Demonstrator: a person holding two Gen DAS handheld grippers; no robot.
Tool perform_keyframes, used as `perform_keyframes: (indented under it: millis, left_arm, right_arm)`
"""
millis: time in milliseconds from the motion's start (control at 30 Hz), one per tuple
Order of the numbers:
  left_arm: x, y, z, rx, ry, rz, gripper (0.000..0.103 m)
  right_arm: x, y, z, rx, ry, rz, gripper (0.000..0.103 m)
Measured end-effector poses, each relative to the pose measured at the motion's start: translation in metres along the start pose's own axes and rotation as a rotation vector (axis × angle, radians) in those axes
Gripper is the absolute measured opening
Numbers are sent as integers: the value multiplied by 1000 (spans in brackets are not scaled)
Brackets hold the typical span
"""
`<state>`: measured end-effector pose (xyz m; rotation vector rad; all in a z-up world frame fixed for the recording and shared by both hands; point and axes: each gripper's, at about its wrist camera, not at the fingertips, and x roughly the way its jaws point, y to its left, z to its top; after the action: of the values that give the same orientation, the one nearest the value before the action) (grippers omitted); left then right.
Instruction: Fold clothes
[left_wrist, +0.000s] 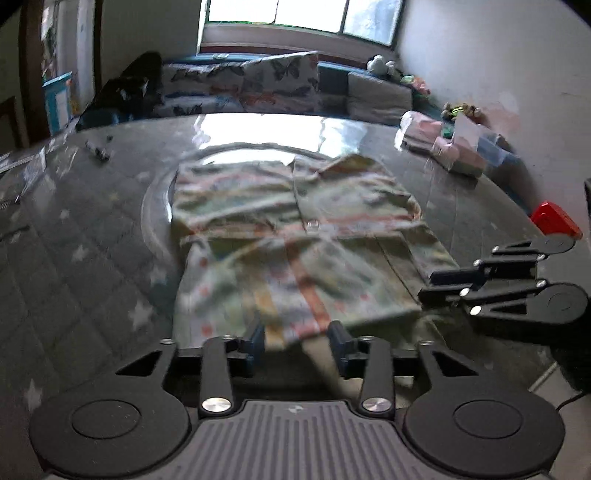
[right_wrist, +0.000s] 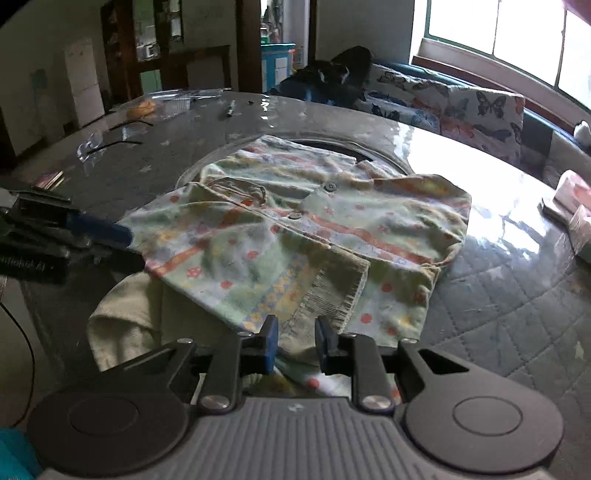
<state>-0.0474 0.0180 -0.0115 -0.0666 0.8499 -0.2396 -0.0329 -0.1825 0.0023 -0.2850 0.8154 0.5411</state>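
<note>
A small pale green buttoned shirt (left_wrist: 295, 236) with orange stripes and flower print lies on the glass-topped table, partly folded. It also shows in the right wrist view (right_wrist: 314, 229). My left gripper (left_wrist: 297, 341) stands at the shirt's near hem, its jaws apart with cloth between them. My right gripper (right_wrist: 295, 341) stands at the shirt's near edge by a ribbed cuff (right_wrist: 336, 291), its jaws apart with cloth between them. In the left wrist view the right gripper (left_wrist: 428, 286) shows at the shirt's right edge. In the right wrist view the left gripper (right_wrist: 125, 236) shows at the shirt's left edge.
The round glass table (left_wrist: 92, 229) covers a quilted star cloth. Pink packs (left_wrist: 443, 144) and a red object (left_wrist: 556, 219) sit at the right. A pen (right_wrist: 229, 109), plastic wrappers (right_wrist: 166, 103) and glasses (right_wrist: 107, 144) lie at the far left. A butterfly-print sofa (left_wrist: 258, 85) stands behind.
</note>
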Motion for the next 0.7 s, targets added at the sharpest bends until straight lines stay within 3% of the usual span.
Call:
perform_keyframes:
  millis: [100, 300, 333, 400, 467, 567, 633, 700]
  left_arm:
    - [-2, 0, -6, -53, 42, -1, 52]
    - [1, -4, -9, -86, 82, -51, 50]
    - [4, -5, -9, -86, 93, -60, 47]
    - [10, -7, -8, -95, 124, -85, 20]
    - [11, -7, -5, -103, 130, -102, 12]
    - [3, -5, 9, -112, 100, -130, 9]
    - [-2, -1, 22, -126, 77, -154, 9]
    - [-2, 3, 36, -151, 70, -175, 9]
  right_arm:
    - [-7, 1, -3, -23, 3, -2, 24]
    - [-15, 3, -15, -73, 13, -26, 28]
    - [-16, 4, -17, -81, 14, -32, 31]
    - [-19, 5, -19, -98, 11, -40, 38]
    - [-21, 6, -22, -113, 9, -38, 38]
    - [-24, 10, -26, -158, 4, -37, 40]
    - [-25, 14, -29, -194, 1, -37, 49]
    - [-24, 19, -32, -236, -8, -35, 50]
